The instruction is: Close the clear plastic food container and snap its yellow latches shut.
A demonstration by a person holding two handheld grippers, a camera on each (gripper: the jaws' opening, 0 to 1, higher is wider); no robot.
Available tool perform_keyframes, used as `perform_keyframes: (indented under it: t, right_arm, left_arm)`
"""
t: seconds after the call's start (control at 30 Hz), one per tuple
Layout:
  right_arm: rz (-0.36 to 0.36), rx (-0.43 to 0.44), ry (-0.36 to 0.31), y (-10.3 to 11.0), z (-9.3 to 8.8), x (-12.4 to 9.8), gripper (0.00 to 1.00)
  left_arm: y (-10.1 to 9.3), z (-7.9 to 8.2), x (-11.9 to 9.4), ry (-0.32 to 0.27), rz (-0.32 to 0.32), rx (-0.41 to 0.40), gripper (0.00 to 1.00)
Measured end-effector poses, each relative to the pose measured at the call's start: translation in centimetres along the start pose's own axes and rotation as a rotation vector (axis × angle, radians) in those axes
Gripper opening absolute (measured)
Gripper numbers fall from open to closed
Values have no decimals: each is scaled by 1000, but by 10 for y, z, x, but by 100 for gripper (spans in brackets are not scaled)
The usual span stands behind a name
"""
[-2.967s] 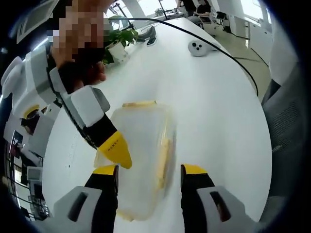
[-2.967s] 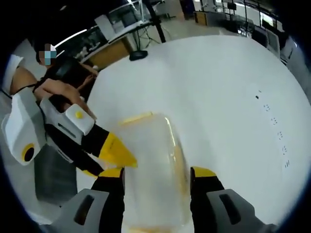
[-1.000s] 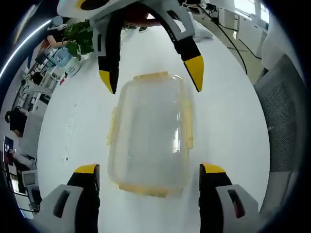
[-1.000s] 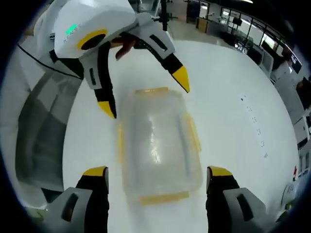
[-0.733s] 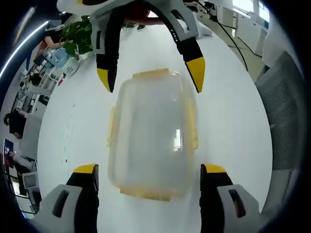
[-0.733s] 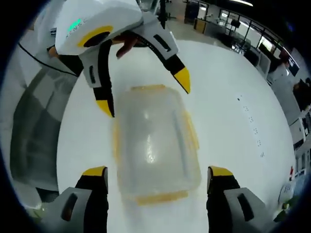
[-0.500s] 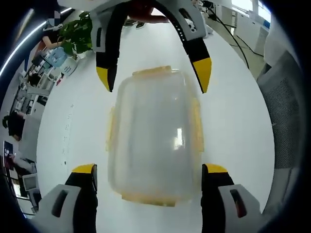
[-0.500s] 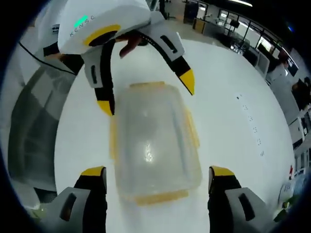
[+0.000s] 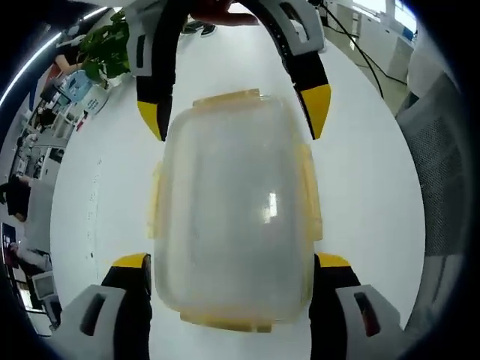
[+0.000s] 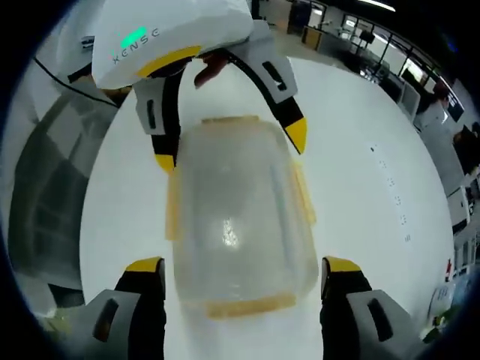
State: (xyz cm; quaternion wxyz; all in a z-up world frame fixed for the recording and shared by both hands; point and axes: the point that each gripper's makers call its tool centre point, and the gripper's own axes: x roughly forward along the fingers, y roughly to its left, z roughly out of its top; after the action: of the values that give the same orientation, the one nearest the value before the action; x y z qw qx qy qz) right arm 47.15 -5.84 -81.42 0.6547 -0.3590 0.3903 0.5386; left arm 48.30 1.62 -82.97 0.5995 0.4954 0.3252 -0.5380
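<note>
A clear plastic food container [image 9: 232, 210] [image 10: 236, 217] with its lid on lies on the white table [image 9: 360, 187]. Yellow latches [image 9: 309, 195] [image 10: 171, 210] run along its sides and ends and look flared outward. My left gripper [image 9: 232, 262] [image 10: 231, 148] stands open, its yellow-tipped jaws on either side of one end of the container. My right gripper [image 10: 242, 264] [image 9: 233, 114] faces it from the opposite end, also open, with its jaws flanking that end. Neither gripper is shut on anything.
A potted plant [image 9: 105, 45] and a black cable [image 9: 352, 37] lie at the far part of the table. A grey mesh chair [image 9: 442, 172] [image 10: 45, 195] stands beside the table edge. Office desks [image 10: 360, 37] stand beyond the table.
Both grippers have come closer to the container and to each other, so it looms larger in both views. Their open jaws now reach alongside its ends. The container itself has stayed put.
</note>
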Motion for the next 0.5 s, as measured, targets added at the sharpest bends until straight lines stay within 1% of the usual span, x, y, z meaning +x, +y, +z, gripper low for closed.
perform_keyframes:
  t: [0.07,0.17,0.23,0.27,0.5]
  right_arm:
    - [4,8,-1,0,-1,1,85]
    - [-6,-18,7,-1,-3,3,82]
    - [-10,-18,9,-3,-3,2,80]
    - [-5,-8,6,-2,-2,2,80]
    - [-7,-7,1,-1,-2,2,79]
  left_arm:
    - [-1,0,0,-2,-5,-5,88]
    - [-1,0,0,-5,-8,-17,88]
    - [-1,0,1,-3,-9,-18,88]
    - [-1,0,2,1,-10,-15,88]
    - [-1,1,1,0,-11,-26,88]
